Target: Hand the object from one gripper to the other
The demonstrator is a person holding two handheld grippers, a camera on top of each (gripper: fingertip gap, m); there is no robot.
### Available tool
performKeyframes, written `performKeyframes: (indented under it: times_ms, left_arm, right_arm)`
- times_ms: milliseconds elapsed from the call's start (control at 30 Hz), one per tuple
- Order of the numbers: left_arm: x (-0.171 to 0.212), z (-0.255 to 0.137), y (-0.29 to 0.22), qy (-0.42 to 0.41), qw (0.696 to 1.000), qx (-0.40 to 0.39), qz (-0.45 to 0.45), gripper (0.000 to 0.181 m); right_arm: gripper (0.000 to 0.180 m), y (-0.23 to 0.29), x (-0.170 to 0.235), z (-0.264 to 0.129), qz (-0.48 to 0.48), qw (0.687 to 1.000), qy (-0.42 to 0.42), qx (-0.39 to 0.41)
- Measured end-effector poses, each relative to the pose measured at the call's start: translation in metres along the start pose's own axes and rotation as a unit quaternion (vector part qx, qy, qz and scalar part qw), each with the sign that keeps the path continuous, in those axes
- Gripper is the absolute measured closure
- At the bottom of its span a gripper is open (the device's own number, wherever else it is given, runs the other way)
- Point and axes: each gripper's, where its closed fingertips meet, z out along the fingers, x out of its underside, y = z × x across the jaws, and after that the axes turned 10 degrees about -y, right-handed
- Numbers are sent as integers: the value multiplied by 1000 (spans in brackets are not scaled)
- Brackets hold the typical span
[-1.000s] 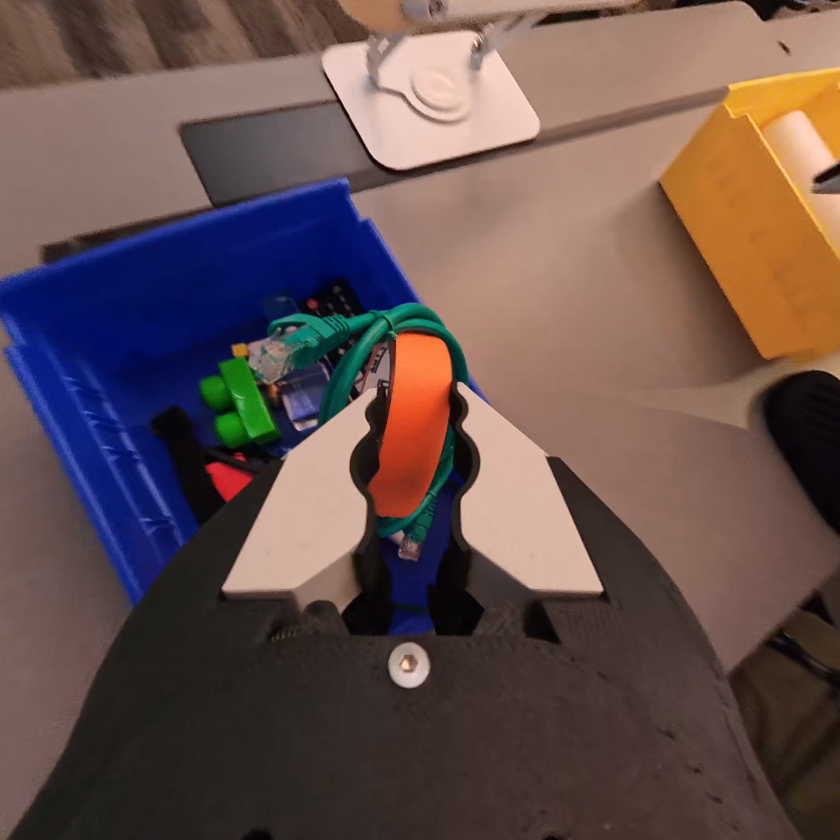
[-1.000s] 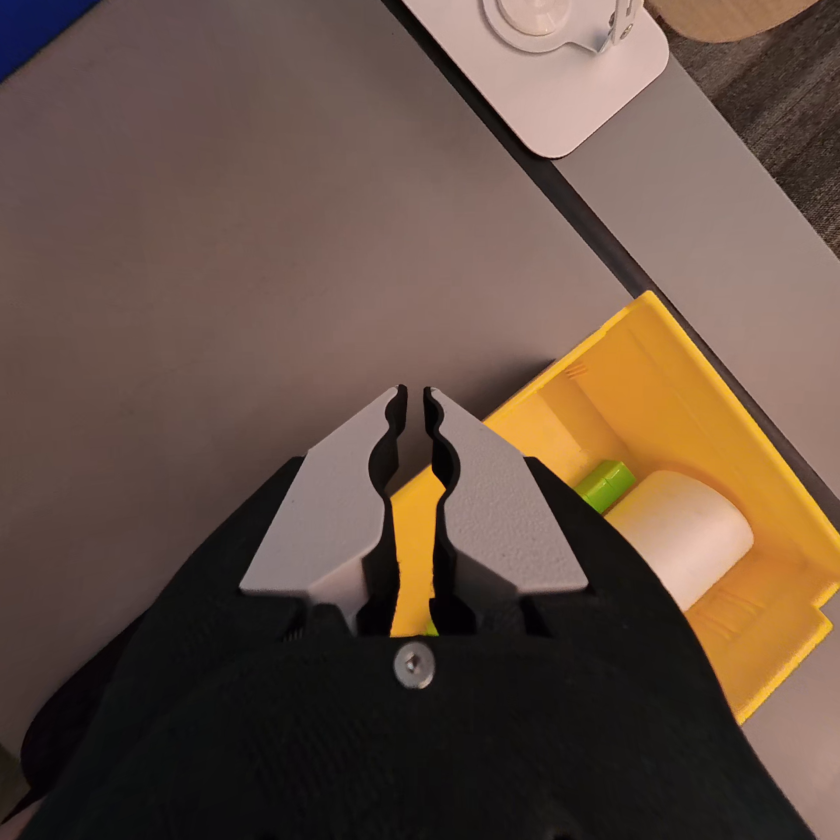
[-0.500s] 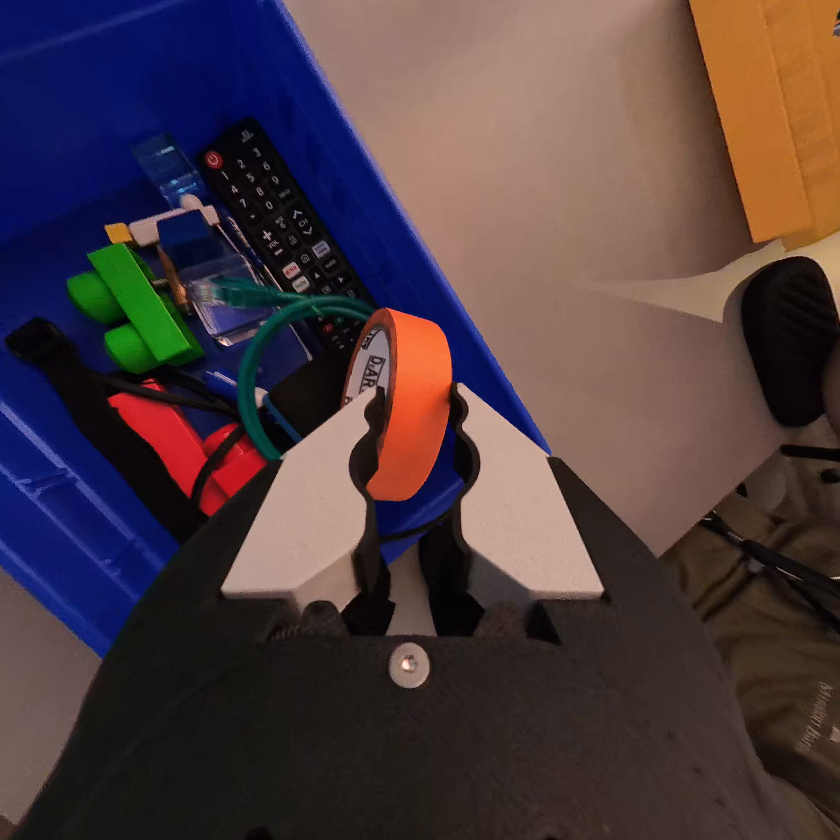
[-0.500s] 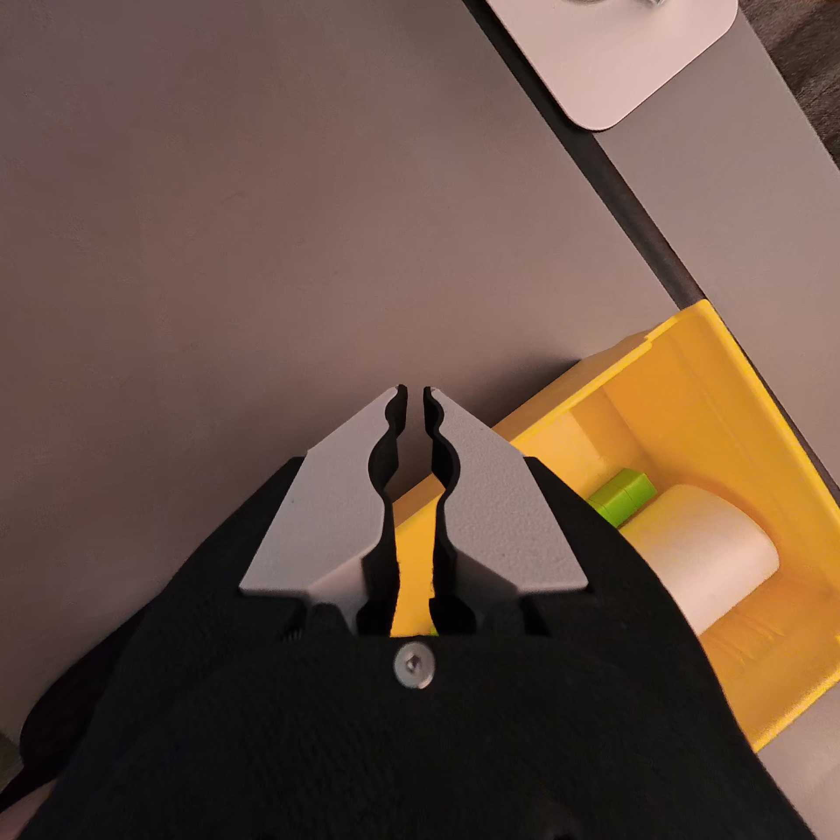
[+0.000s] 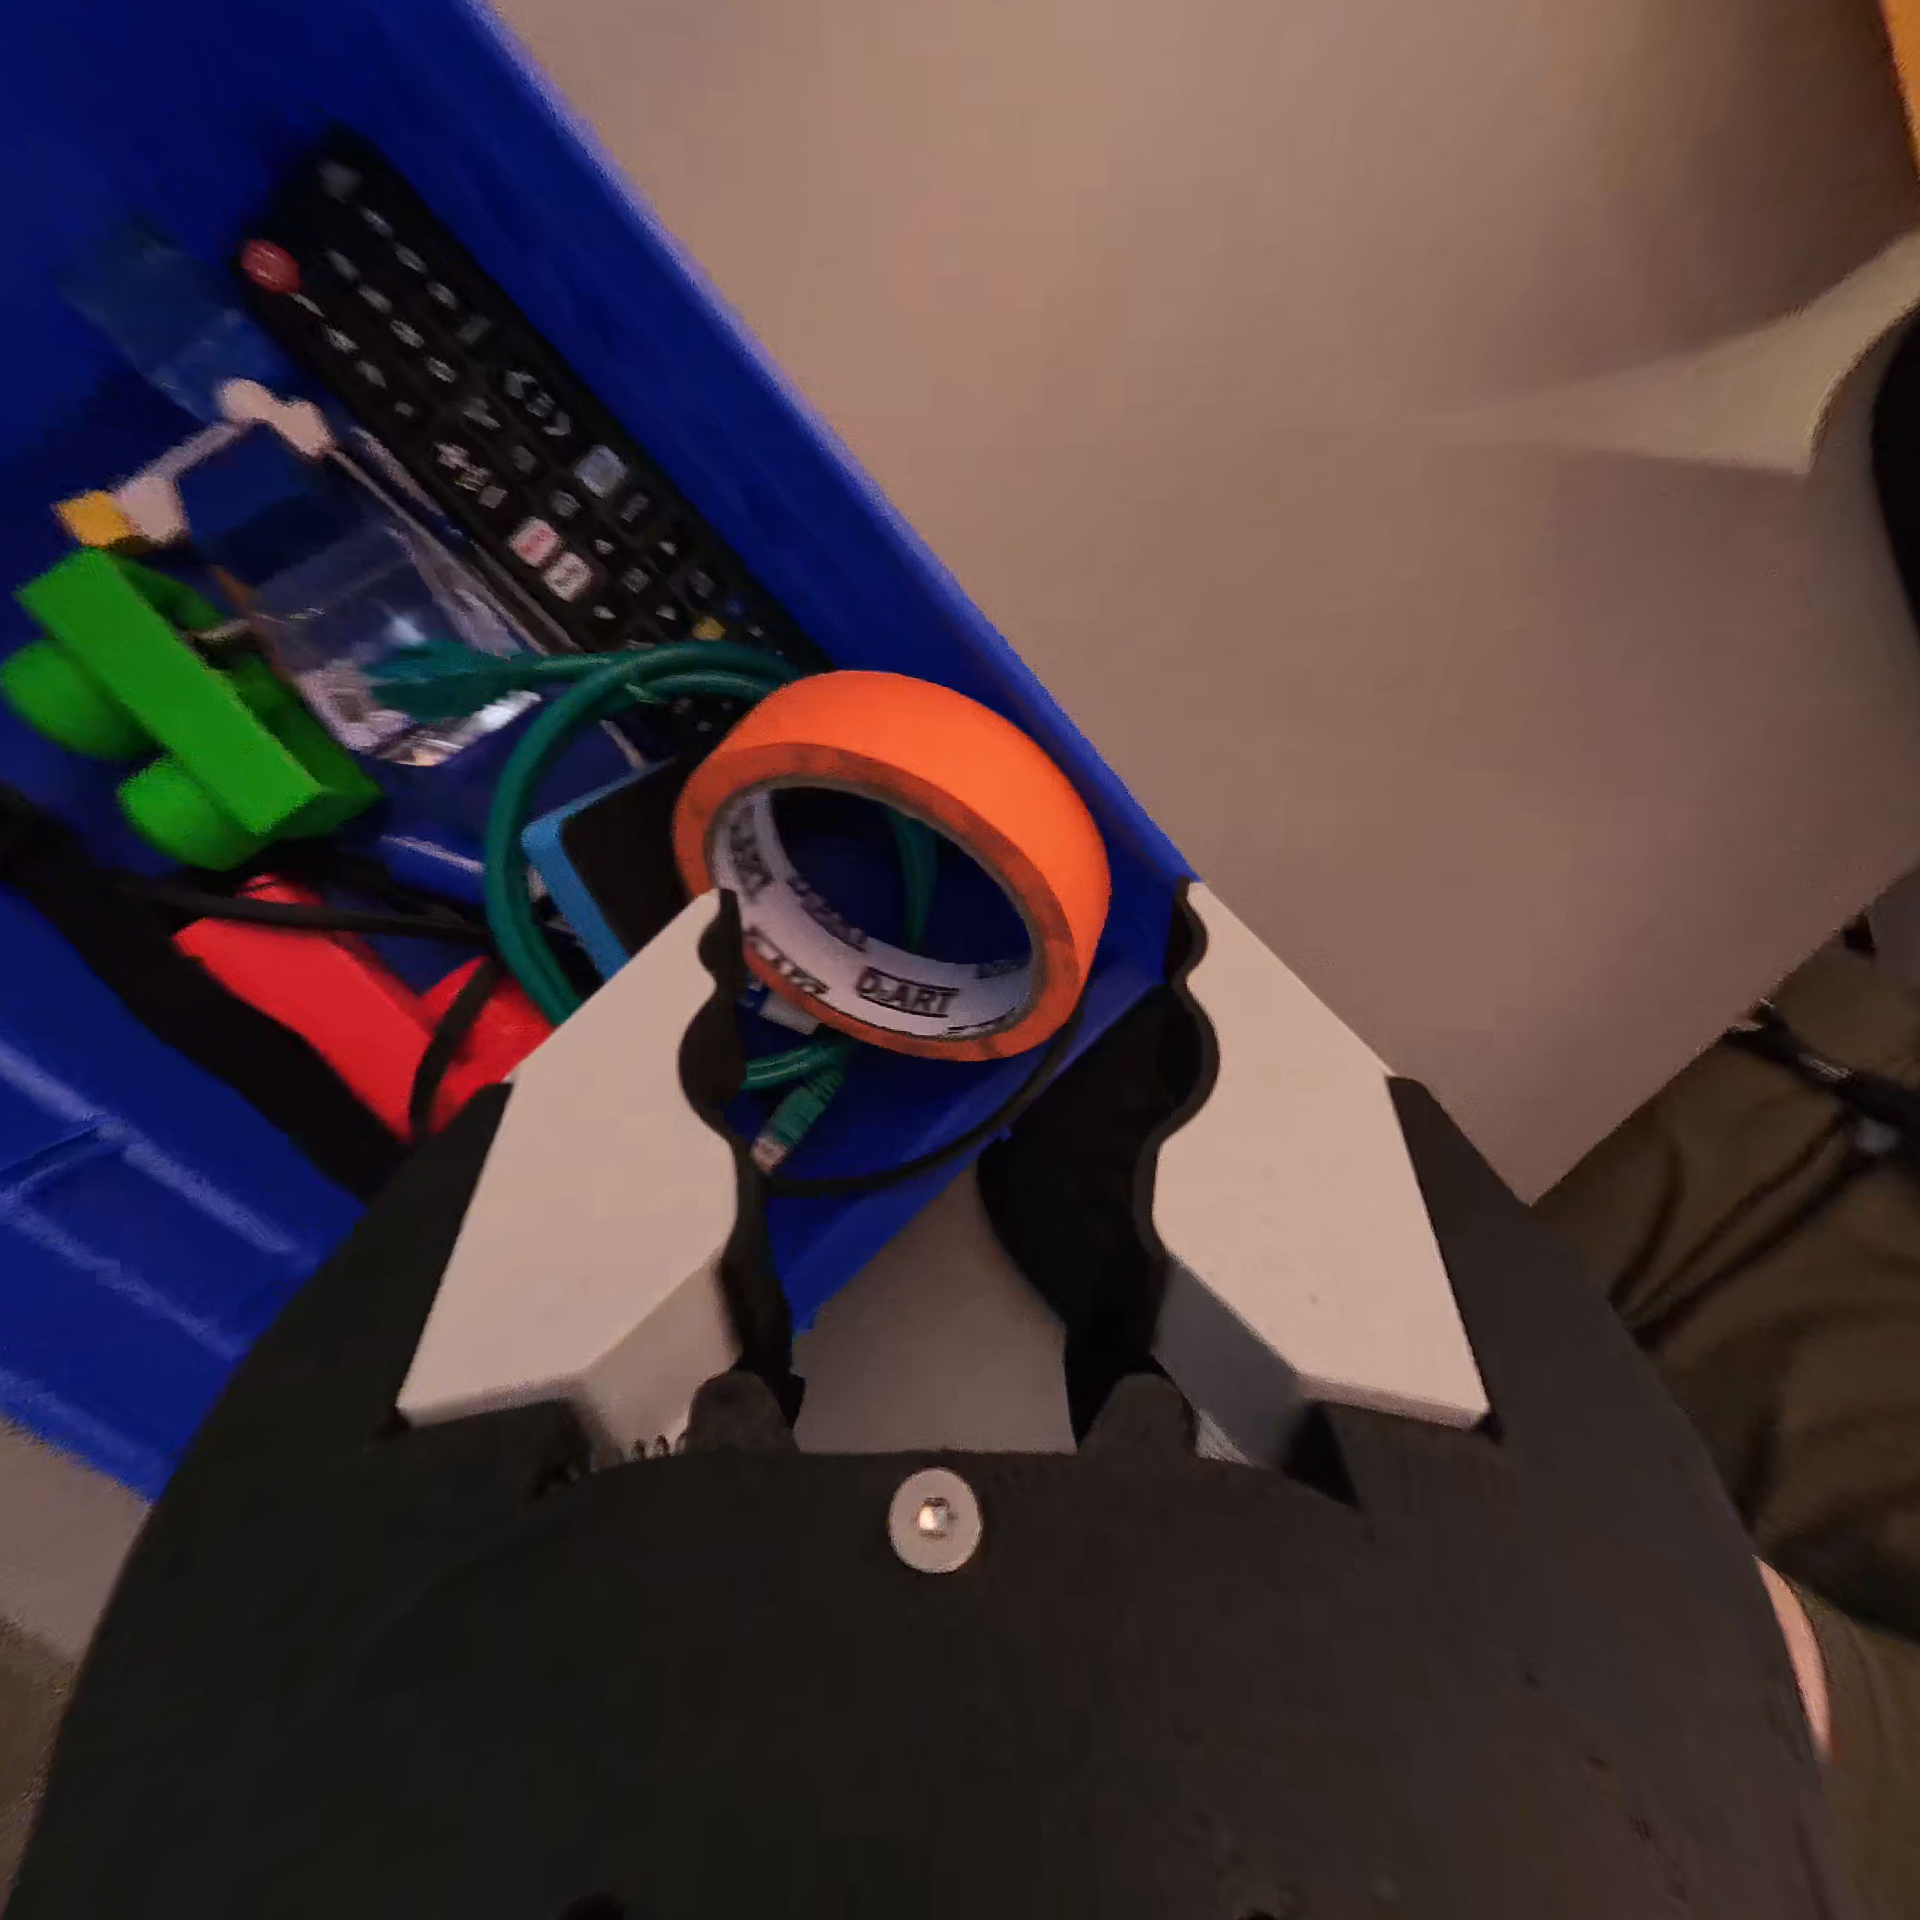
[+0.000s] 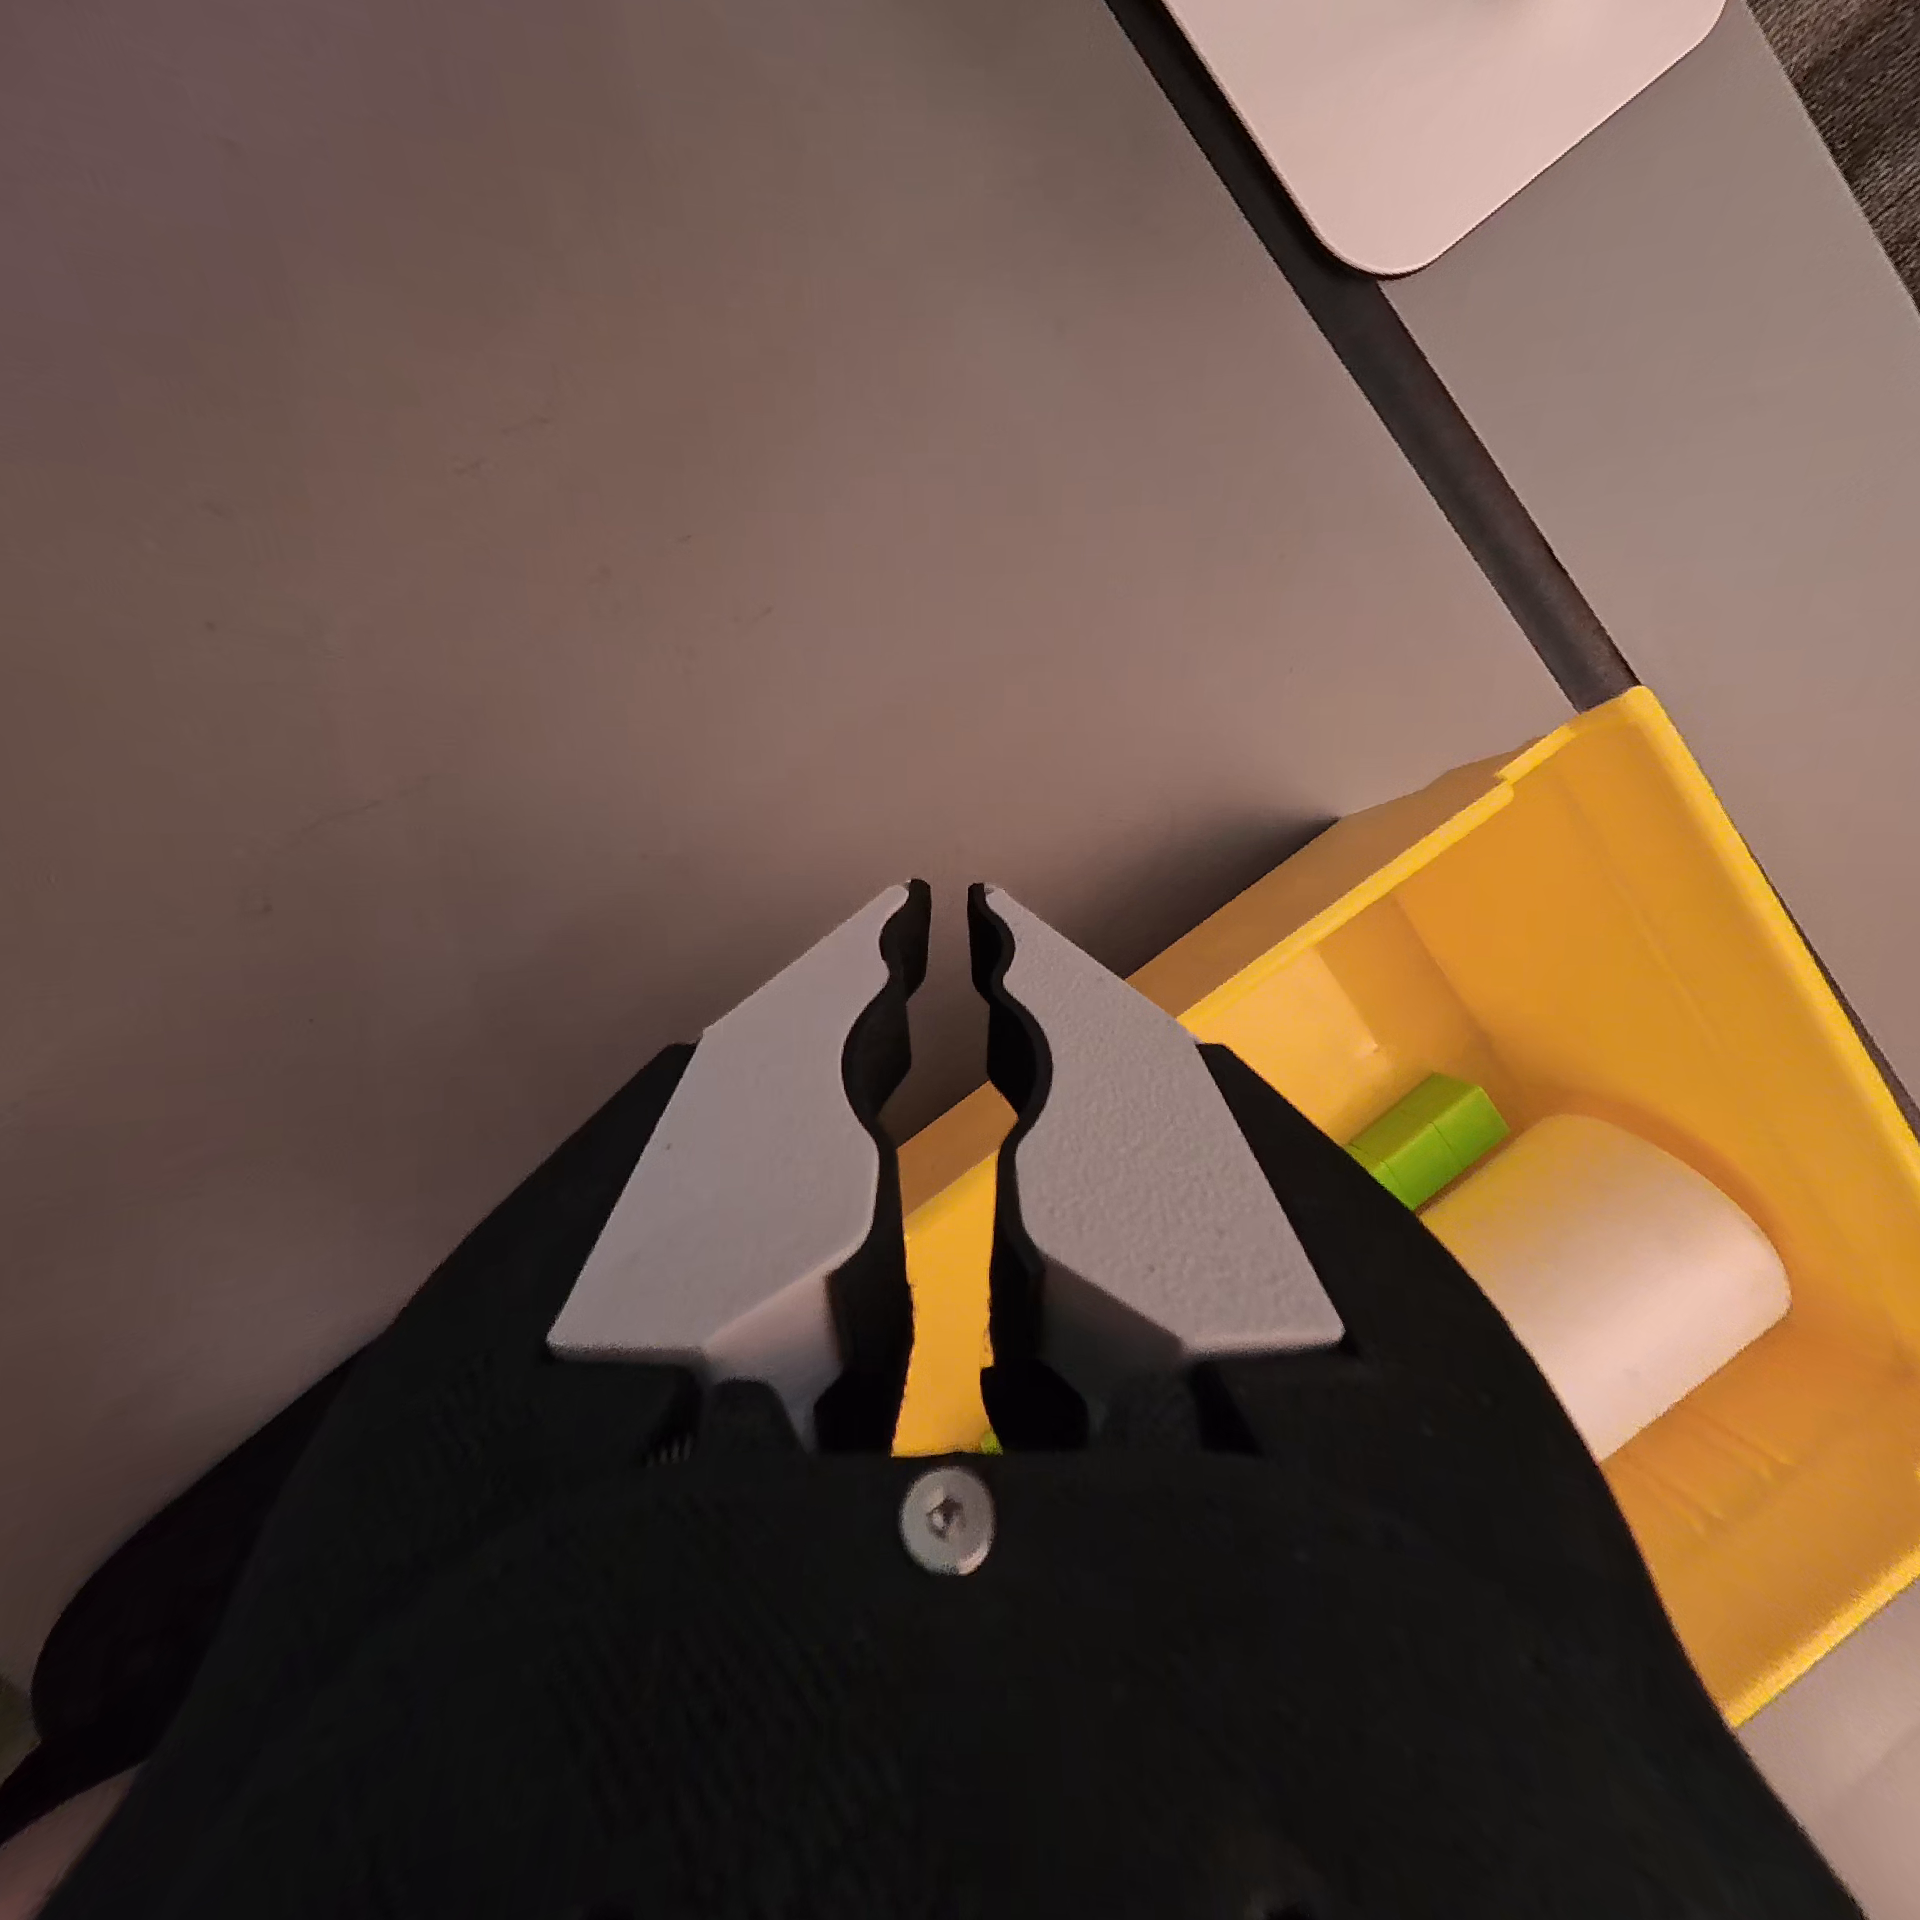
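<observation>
While the left gripper [image 5: 951, 904] hangs over the near corner of the blue bin [image 5: 748, 416], its jaws stand wide apart and grip nothing. The orange tape roll [image 5: 894, 868] is just ahead of the fingertips, tilted, with its hole turned toward the camera. Its left edge is close to the tip of the left finger, and the right finger is clearly apart from it. I cannot tell if the roll rests on the things in the bin or is in the air. A green cable [image 5: 582, 748] coils behind the roll and shows through its hole, and one end of it lies lower between the fingers. Deeper in the bin there are a black remote control [image 5: 488, 436], a green block [image 5: 177, 707] and a red object [image 5: 343, 997], all a little blurred. The bin stands on a grey table [image 5: 1299, 364]. In the right wrist view, the right gripper [image 6: 948, 894] is held above the same table [image 6: 623, 468], and its jaws are almost closed, with only a narrow gap, and nothing is between them. Under its right finger stands a yellow bin [image 6: 1579, 831]. Inside it lie a white roll [image 6: 1590, 1278] and a small lime-green block [image 6: 1429, 1138] that touches the roll. A flat white plate [image 6: 1455, 114] lies on the table at the far edge.
</observation>
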Motion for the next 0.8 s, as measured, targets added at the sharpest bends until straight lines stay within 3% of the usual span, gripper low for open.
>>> performKeyframes:
  times_ms: [100,200,400,467,533,667,800]
  left_arm:
    - [14,12,-20,52,996,71,-28,115]
    - [13,12,-34,52,987,136,-65,140]
    - [15,13,-37,39,972,214,-93,143]
    - [17,13,-38,36,963,246,-100,157]
    - [19,15,-33,30,960,258,-106,168]
    - [19,15,-33,27,954,281,-103,168]
    - [8,-1,-29,-8,970,233,-73,171]
  right_arm:
    - [173,-1,1,0,0,1000,2,0]
    - [173,-2,3,1,2,1000,6,-1]
    - [173,-2,9,4,0,1000,18,-5]
    - [173,-2,10,5,-1,1000,22,-4]
    - [173,-3,13,7,-1,1000,27,-4]
    - [173,-3,16,9,-1,999,36,-4]
    - [173,-4,19,11,-2,999,43,-1]
